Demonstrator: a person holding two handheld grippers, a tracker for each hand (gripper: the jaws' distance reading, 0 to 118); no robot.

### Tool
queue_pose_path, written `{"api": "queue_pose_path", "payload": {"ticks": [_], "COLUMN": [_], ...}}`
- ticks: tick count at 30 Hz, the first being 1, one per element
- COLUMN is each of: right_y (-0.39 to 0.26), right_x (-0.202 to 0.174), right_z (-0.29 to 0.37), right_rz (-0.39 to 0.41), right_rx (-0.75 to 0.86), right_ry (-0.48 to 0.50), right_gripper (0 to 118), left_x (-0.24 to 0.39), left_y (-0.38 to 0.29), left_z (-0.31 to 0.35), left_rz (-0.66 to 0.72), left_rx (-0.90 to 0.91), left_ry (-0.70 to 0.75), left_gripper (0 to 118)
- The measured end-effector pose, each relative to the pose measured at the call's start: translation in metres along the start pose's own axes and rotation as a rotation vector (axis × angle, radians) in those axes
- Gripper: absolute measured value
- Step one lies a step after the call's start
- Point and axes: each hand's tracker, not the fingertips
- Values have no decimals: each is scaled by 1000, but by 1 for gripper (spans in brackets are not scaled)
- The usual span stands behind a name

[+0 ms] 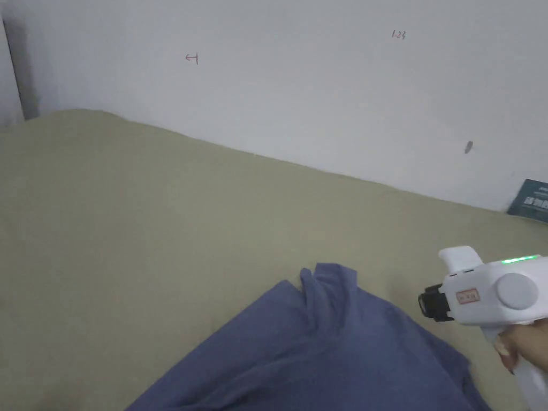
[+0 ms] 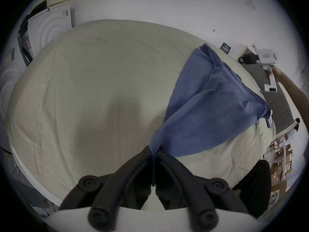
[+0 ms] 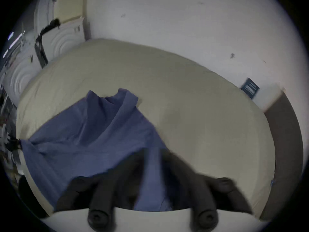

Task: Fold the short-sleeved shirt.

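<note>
A blue short-sleeved shirt (image 1: 321, 348) lies loosely spread on a beige bed (image 1: 160, 214), with a bunched fold standing up at its far end. My left gripper (image 2: 154, 152) is shut on one corner of the shirt (image 2: 209, 101), and the cloth runs taut away from its jaws. In the right gripper view the shirt (image 3: 92, 135) reaches up to my right gripper (image 3: 153, 152), whose jaws are blurred with blue cloth showing between them. A hand holds that gripper's white body (image 1: 481, 294) above the shirt's right edge.
A white wall runs along the bed's far side, with a dark blue card (image 1: 532, 200) leaning on it at the right. White panels (image 2: 50, 29) stand past the bed's far left corner. Dark floor (image 3: 284, 135) borders the bed's right edge.
</note>
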Motion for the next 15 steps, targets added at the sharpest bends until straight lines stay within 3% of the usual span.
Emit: {"api": "queue_pose_path", "payload": {"ticks": [1, 2, 6, 13, 15], "right_y": [8, 18, 29, 19, 14], "right_x": [2, 5, 2, 7, 6], "right_z": [-14, -30, -79, -117, -105], "right_rz": [23, 52, 156, 135, 113], "right_rx": [-36, -98, -131, -165, -122], "right_ry": [4, 23, 10, 53, 86], "right_gripper": [98, 109, 104, 102, 91], "left_x": [0, 0, 2, -6, -7], "left_y": [0, 1, 7, 8, 8], "left_z": [-1, -1, -3, -5, -6], "left_rz": [0, 2, 26, 78, 88], "left_rx": [-1, -5, -19, -24, -20], "left_ry": [0, 1, -6, -41, -47], "left_gripper": [3, 3, 3, 3, 3]}}
